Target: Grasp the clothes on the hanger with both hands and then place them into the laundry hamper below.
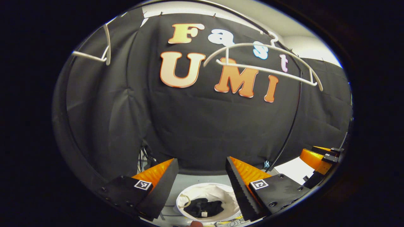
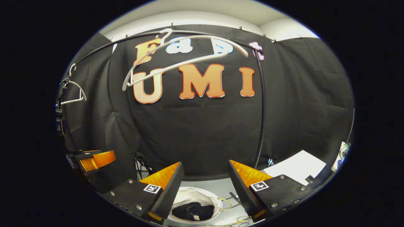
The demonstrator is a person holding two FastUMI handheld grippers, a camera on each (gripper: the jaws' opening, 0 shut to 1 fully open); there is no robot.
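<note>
Fingers of the left gripper stand spread apart at the bottom of the left gripper view, holding nothing; the right gripper is likewise spread and empty in the right gripper view. Between each pair of fingers, low in the frame, sits the white laundry hamper with dark clothes lying inside. A bare white hanger hangs from a black rail in the upper part of both views

We read no usable text; small square coded tags on each tool carry no legible characters
</note>
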